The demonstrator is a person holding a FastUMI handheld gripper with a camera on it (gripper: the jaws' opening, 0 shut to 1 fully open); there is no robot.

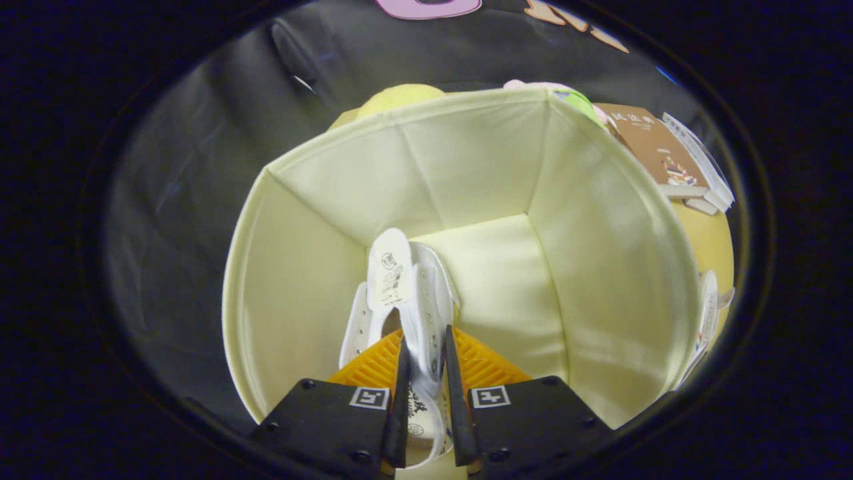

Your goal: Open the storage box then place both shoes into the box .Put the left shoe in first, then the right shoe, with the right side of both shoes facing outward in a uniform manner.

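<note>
gripper (424, 373): fingers narrow, both pressing on the white shoe's upper | white shoe (400, 287): held between the fingers, toe pointing down inside the open storage box | storage box (600, 227): cream fabric, floor bare beside the shoe | beyond its far rim: yellow plush (400, 99), brown book (656, 150)

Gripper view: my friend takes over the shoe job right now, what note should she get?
Gripper: fingers shut on the white shoe, pinching its upper edge, held inside the open storage box near its left wall.
Second shoe: seems to lie outside the box, by its right wall.
Done: box open, first shoe going in.
Left: set this shoe down, let go, then fetch the other shoe and place it facing the same way.
</note>
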